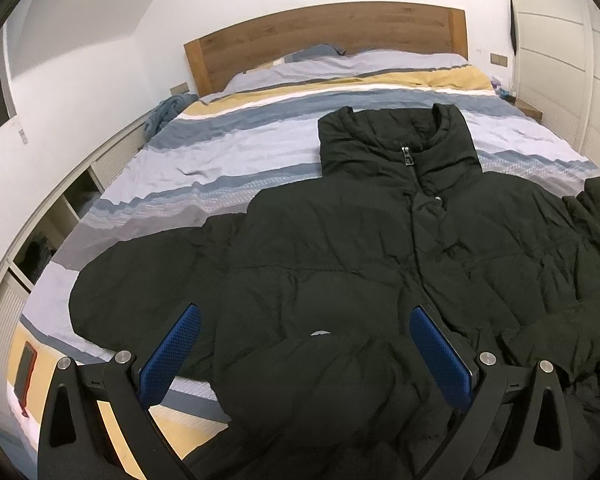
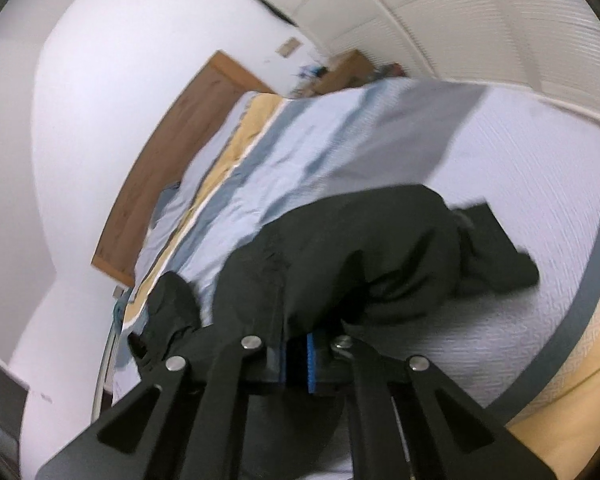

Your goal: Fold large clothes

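Item: black puffer jacket (image 1: 380, 248), spread front-up on a striped duvet (image 1: 228, 148).

Left of the left gripper (image 1: 304, 344): one sleeve (image 1: 140, 280), lying flat and running out toward the bed's edge. Between its jaws, which stand wide and hold nothing: the hem region, bunched. Ahead of them: zip and standing collar (image 1: 412, 148). To their right: the other sleeve, crumpled.

Right gripper (image 2: 297, 364): jaws nearly together, pinching a fold of the jacket's fabric; the cloth rises in a tent ahead of them.

Handling, by judgement: light for its bulk, soft, springy, with a slick shell. Best taken at seams, cuffs or hem, pinching deep so the padding does not slide free.
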Tool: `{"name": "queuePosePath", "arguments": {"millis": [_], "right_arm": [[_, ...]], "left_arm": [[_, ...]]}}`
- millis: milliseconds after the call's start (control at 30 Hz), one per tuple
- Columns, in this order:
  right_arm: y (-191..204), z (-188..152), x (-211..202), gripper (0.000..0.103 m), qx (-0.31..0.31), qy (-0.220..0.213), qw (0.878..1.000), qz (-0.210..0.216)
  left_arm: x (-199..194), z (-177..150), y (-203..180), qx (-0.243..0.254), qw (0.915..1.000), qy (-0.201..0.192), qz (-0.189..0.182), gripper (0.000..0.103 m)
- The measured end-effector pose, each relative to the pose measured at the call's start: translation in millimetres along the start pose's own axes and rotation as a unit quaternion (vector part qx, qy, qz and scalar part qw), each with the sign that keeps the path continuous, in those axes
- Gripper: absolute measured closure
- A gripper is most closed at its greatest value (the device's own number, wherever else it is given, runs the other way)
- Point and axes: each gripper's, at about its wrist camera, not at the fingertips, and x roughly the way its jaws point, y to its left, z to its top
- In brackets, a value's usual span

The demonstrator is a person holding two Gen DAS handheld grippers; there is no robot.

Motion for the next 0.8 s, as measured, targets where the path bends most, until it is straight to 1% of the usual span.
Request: {"name": "queuePosePath", "arguments": {"millis": [167, 200, 267, 300, 367, 500, 600, 700, 800], "right_arm": [[49.2, -4.0, -15.7, 0.097, -0.063, 0.004, 0.998, 0.03], [66.2, -7.1, -19.1, 0.097, -0.084, 0.007, 0.996, 0.04], [86.9, -13.9, -23.2, 0.097, -0.111, 0.014, 0.992, 0.052], [104.8, -20.5, -24.7, 0.097, -0.136, 0.02, 0.989, 0.058], [125.8, -30.9, -25.6, 0.097, -0.165, 0.028, 0.984, 0.064], [166.3, -65.9, -27.3, 0.097, -0.221, 0.056, 0.97, 0.086], [184.2, -97.3, -30.6, 0.097, -0.251, 0.075, 0.96, 0.095], [195.7, -128.4, -30.8, 0.097, -0.284, 0.095, 0.949, 0.096], [206.8, -160.6, -27.3, 0.097, -0.326, 0.118, 0.934, 0.088]], "left_arm": [[-15.1, 1.5, 10.6, -0.008, 0.9999, -0.008, 0.004, 0.001], [-18.0, 1.3, 12.2, -0.011, 0.9999, -0.009, 0.004, 0.001], [-24.7, 1.6, 18.0, -0.018, 0.9998, -0.011, 0.003, 0.001], [-27.0, 1.4, 19.7, -0.02, 0.9997, -0.012, 0.002, 0.001], [-33.6, 0.4, 24.4, -0.022, 0.9997, -0.014, 0.001, 0.001], [-45.8, -3.6, 31.8, -0.022, 0.9996, -0.016, 0.001, 0.001], [-54.8, -7.8, 37.3, -0.02, 0.9996, -0.018, 0.002, 0.001], [-61.8, -11.9, 43.6, -0.023, 0.9996, -0.018, 0.003, 0.001], [-67.3, -17.2, 49.6, -0.027, 0.9995, -0.016, 0.003, 0.001]]}}
